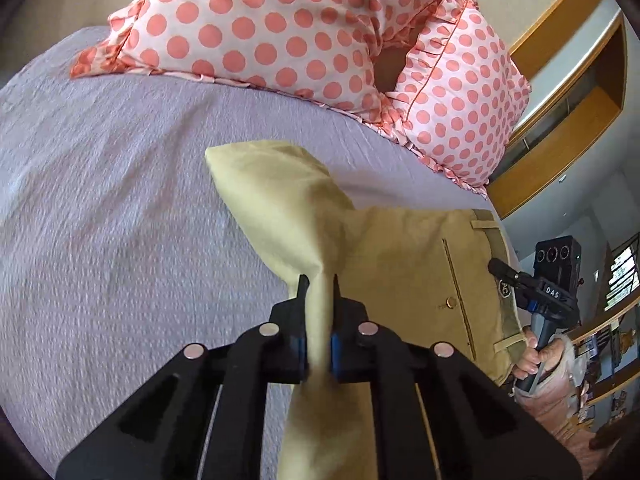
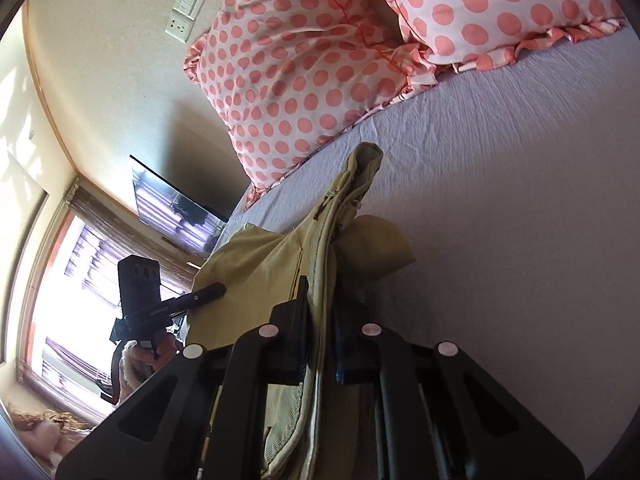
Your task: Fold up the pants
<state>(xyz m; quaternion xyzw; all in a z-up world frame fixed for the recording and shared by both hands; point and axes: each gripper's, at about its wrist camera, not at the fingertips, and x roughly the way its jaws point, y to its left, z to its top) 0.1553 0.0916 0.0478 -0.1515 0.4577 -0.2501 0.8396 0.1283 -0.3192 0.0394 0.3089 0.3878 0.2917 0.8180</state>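
Left gripper (image 1: 320, 286) is pinched tight on a bunched-up strip of the pants (image 1: 384, 264), jaws nearly together with just that rope of yellow-tan fabric squeezed between them. The cloth runs through the jaws and fans out past the tips into a wide flap that's lifted off the bed (image 1: 100, 208).

Right gripper (image 2: 322, 292) is clamped too, this one on the waistband edge, so you can see the seam and the lighter lining running between its jaws. In the left wrist view the right gripper (image 1: 505, 269) shows up at the far side of the pants, next to the belt loops and the button pocket, with the right hand (image 1: 540, 354) wrapped around its handle. From the right wrist view the left gripper (image 2: 214, 291) shows reaching in and touching the fabric from the window side.

So the pants are held up between the two, partly bunched, hanging just above the lilac bed cover, on the near side of the pillows (image 1: 280, 28). There are two of those, pink polka dot, leaning at the head of the bed, well beyond the pants and not touching them. A wall socket (image 2: 186, 12) sits above the pillow (image 2: 304, 80) in the right wrist view.

No containers anywhere in either view.
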